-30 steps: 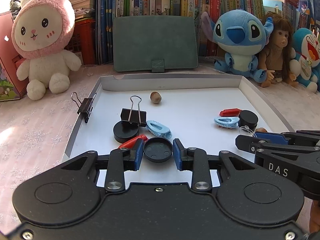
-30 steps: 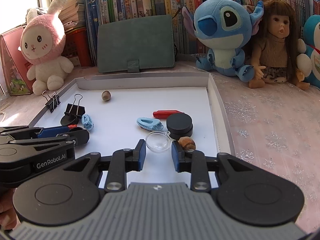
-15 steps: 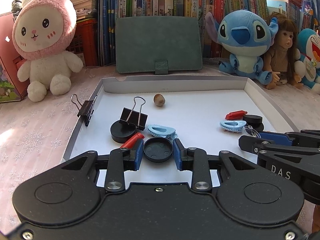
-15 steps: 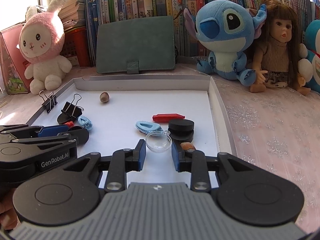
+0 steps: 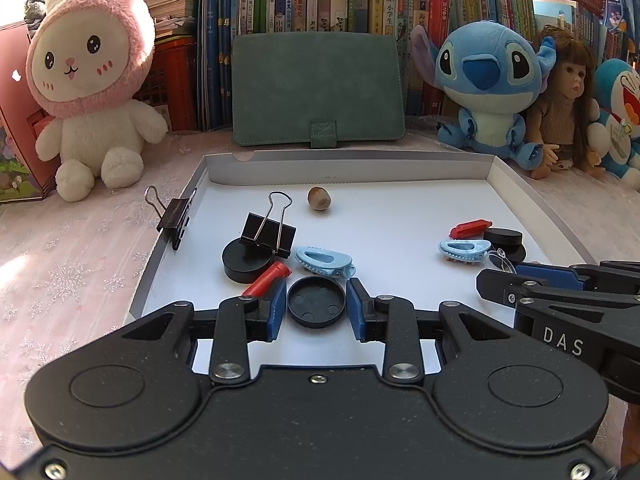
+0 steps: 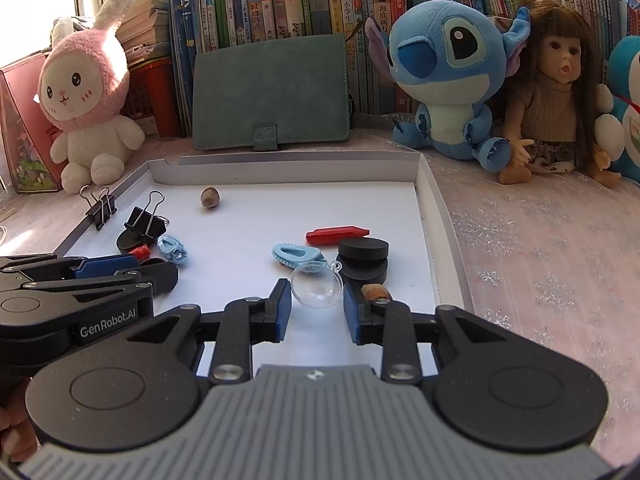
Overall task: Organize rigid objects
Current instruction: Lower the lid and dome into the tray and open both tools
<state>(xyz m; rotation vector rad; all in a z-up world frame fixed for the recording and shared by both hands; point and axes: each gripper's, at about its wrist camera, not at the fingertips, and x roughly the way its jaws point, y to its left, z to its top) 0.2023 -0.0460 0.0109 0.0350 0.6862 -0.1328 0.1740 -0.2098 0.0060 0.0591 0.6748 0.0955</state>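
From the left wrist view, the left gripper sits low over the near part of a white tray, its blue pads on either side of a round black lid lying hollow side up. A thin gap shows at each side of the lid, so the pads bracket it without pressing. Just ahead and left of the fingers lie a red cap, a black disc with a black binder clip resting on it, and a light blue hair clip. Farther ahead is a hazelnut. A second binder clip grips the tray's left wall.

From the right wrist view, the right gripper has just been opening; a clear plastic half-sphere sits between its blue pads, with space visible on both sides, so it is loose rather than clamped. Right beside the right finger is a brown nut. Just ahead stand stacked black discs, another blue hair clip and a red stick-shaped piece. The left gripper lies off to the left.
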